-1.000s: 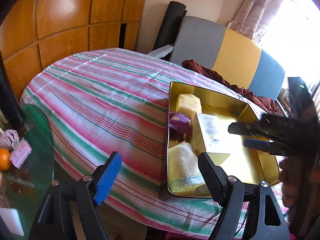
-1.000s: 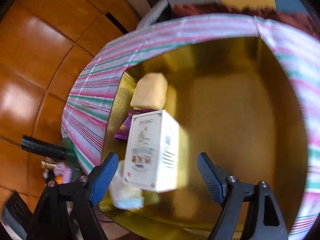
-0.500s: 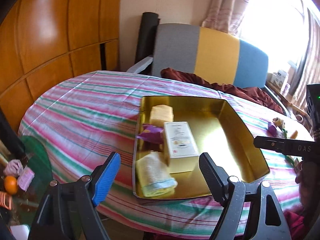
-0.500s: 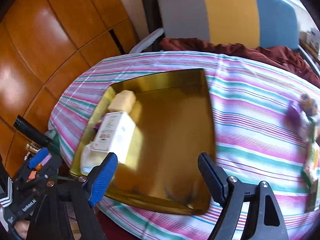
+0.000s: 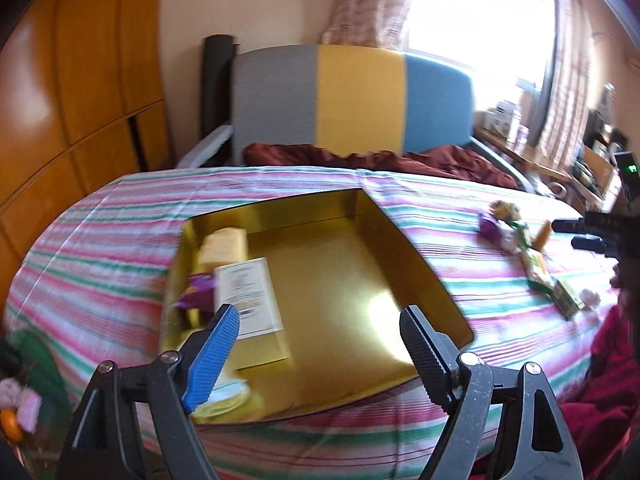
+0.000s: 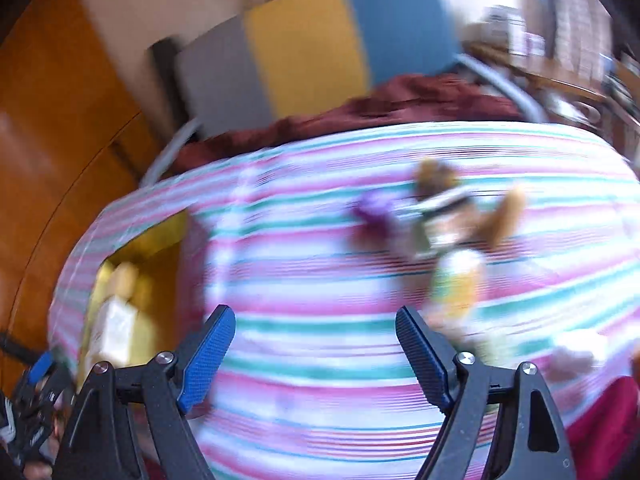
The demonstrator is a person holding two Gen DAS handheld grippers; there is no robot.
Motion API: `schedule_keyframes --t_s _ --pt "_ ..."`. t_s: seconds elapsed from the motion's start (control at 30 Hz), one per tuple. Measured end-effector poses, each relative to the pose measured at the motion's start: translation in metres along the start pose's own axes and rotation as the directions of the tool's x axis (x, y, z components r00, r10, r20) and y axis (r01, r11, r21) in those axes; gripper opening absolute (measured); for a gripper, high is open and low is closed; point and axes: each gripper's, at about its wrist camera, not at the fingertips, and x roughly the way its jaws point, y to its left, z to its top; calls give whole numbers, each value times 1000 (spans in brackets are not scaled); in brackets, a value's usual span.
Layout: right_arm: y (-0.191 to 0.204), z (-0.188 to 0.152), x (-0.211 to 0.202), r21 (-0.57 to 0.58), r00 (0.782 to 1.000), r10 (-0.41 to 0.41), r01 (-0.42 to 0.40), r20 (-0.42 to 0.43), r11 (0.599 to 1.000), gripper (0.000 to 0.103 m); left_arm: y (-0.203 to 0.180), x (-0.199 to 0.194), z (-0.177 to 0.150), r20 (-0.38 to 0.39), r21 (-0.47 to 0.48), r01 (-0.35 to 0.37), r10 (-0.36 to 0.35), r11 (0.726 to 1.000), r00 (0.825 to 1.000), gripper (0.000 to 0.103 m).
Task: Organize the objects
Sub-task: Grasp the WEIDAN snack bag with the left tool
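Gold tray (image 5: pixel 400 256) – glossy, rectangular, white carton (image 5: pixel 250 296) inside, striped cloth (image 5: pixel 100 248), both tools spread, empty.

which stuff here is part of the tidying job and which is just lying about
Part of the job:
- gold tray
- white carton, yellow block and purple packet in the tray
- loose pile of small items on the striped cloth

Just lying about:
- striped chair
- dark red blanket
- orange at the lower left

Blown-out window (image 5: pixel 476 12) glare upper right; right wrist view heavily motion-blurred.
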Motion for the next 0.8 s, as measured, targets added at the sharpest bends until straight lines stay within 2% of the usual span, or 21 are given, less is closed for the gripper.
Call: schedule_keyframes --t_s 0.1,0.2,0.3,0.33,0.4,0.43,0.57,0.67,0.8 --pt "-54 12 -12 120 995 -84 78 45 990 84 -22 7 3 -12 43 48 -47 998 999 83" --pt "-110 14 -20 281 981 -175 145 84 949 84 -44 13 5 -28 86 87 -84 993 996 83" --pt "-164 -1 -18 483 973 -212 143 93 864 84 -67 19 9 -46 129 124 -119 984 992 83" --pt "-178 -6 -15 546 978 -198 130 66 828 84 -76 21 9 -51 145 136 -130 980 990 83" --pt "-199 -16 -14 648 989 -126 43 83 761 84 -92 27 10 -67 170 159 -150 972 986 83" --pt "-204 -17 -14 666 989 -126 42 80 745 85 -100 30 10 -76 179 171 -160 969 984 83" --pt "-206 -18 -9 678 994 -77 6 75 735 85 -129 43 13 -109 206 220 -201 954 973 83" --pt "-200 -15 -14 658 992 -82 -2 96 753 85 -149 52 15 -129 229 252 -227 940 965 83" --pt "-204 -16 -18 665 991 -76 -18 112 747 85 -174 70 18 -166 240 289 -254 927 953 83"
